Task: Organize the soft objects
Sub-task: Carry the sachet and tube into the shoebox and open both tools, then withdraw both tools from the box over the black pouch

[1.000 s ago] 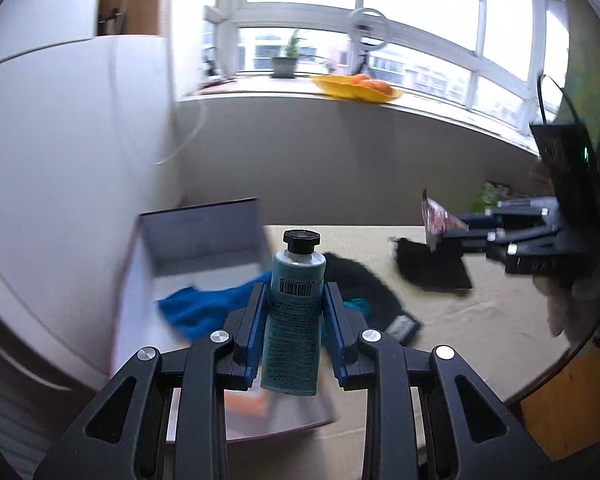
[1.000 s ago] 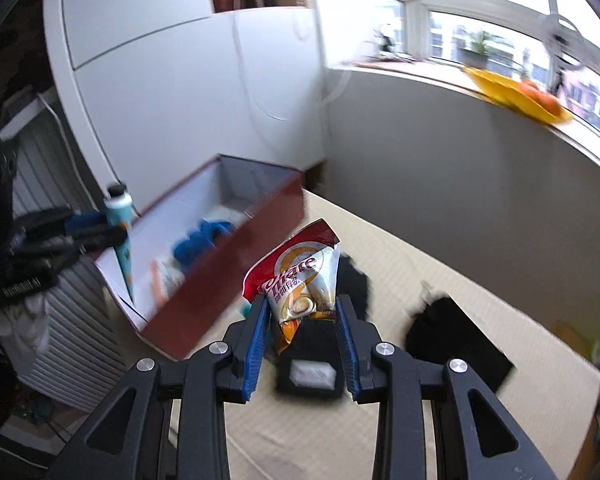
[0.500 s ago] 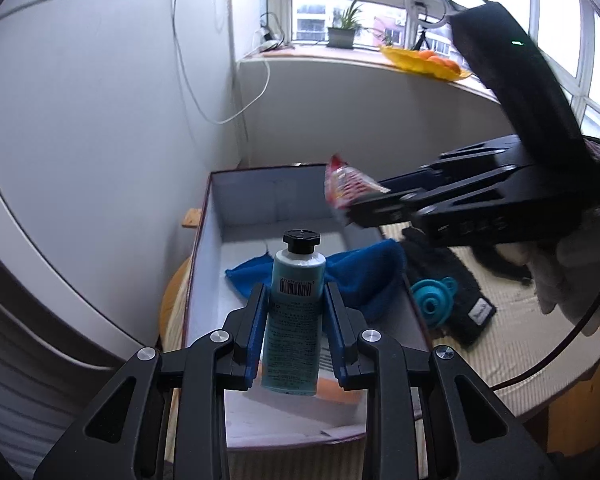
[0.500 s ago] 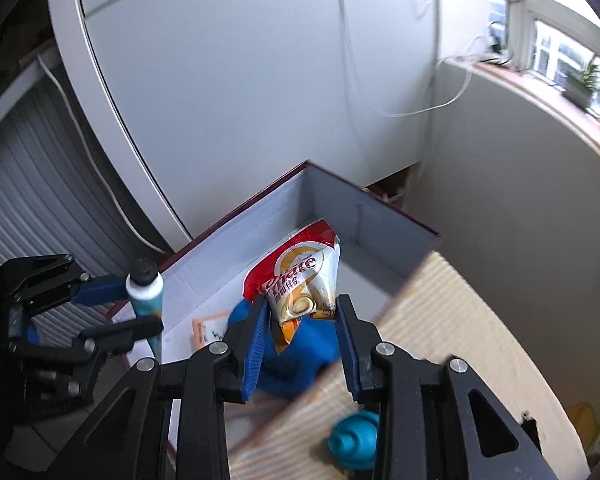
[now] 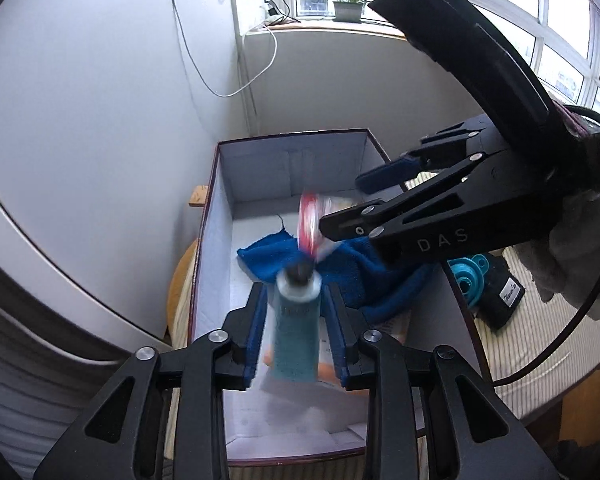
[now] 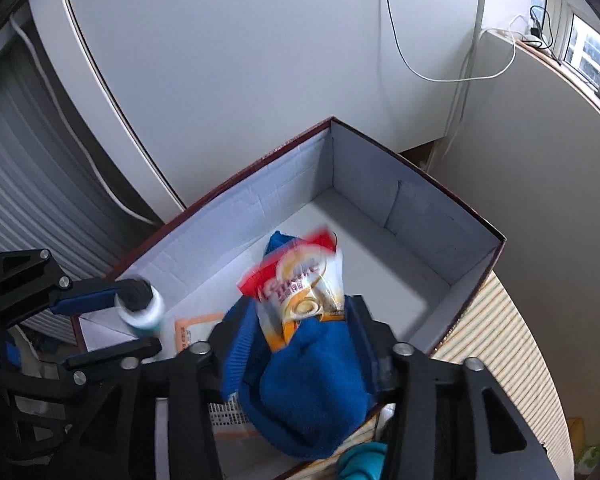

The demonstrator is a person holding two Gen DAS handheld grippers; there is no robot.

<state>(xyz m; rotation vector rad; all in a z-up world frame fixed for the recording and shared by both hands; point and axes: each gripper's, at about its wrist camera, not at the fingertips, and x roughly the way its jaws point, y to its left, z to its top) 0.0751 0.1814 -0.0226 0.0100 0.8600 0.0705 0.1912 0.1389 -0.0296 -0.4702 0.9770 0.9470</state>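
An open box (image 5: 292,135) (image 6: 420,172), dark red outside and white inside, lies below both grippers. A blue towel (image 5: 360,276) (image 6: 312,392) is in it. My left gripper (image 5: 294,296) (image 6: 136,320) hangs over the box's near end. Its jaws are opening, with a blurred teal tube (image 5: 296,332) (image 6: 142,308) between them and a gap at each pad. My right gripper (image 6: 298,312) (image 5: 344,202) is above the towel. Its jaws are opening too, and the red and white snack packet (image 6: 300,288) (image 5: 312,224) sits blurred and loose between them.
A teal funnel (image 5: 470,276) and a black cloth (image 5: 504,296) lie on the striped table cover (image 5: 540,344) (image 6: 512,344) right of the box. An orange-printed sheet (image 6: 196,328) lies on the box floor. White cabinet fronts and a dangling cable stand behind.
Both grippers have come from beside the box to over it and tilted down. Both jaws have widened, and the tube and the snack packet now show blurred and loose.
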